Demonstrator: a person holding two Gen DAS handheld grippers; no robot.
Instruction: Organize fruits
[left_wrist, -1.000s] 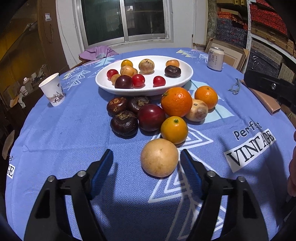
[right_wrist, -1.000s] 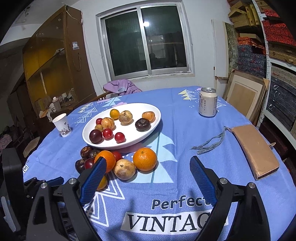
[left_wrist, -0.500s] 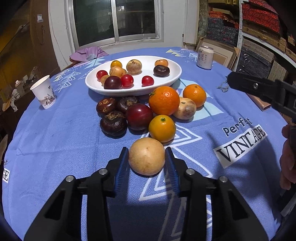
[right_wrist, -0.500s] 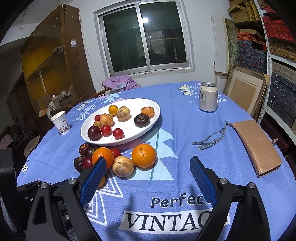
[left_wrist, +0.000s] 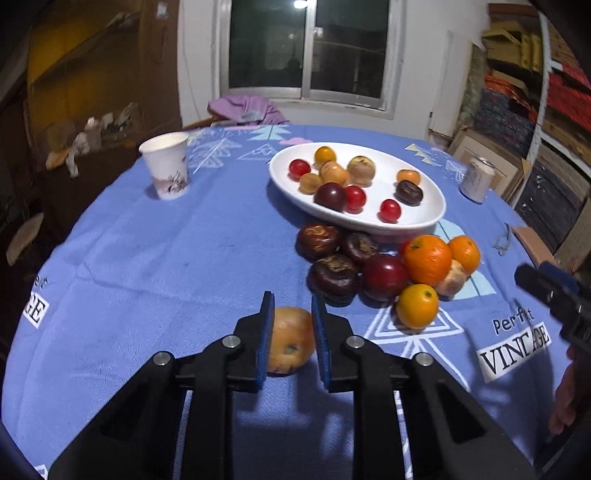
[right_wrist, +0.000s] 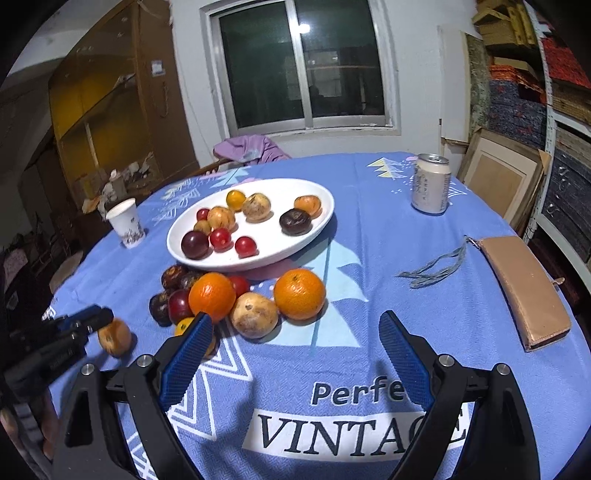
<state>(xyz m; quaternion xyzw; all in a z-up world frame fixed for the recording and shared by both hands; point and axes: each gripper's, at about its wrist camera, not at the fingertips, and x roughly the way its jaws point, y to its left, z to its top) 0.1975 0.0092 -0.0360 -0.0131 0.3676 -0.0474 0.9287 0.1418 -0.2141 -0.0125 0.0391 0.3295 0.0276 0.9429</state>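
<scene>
Tan round fruit (left_wrist: 290, 341) is sitting clamped between the left claw (left_wrist: 291, 334) pads, apart from the pile. Oranges (right_wrist: 299, 293), dark plums and brown fruits are lying clustered on the tabletop just beside the white plate (right_wrist: 317, 230), which is holding small mixed fruits.

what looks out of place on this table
About nine fruits sit in a heap on the cloth beside the plate, not on it. A tan wallet with a loose strap lies among the fruit things. Nothing is spilled.
</scene>
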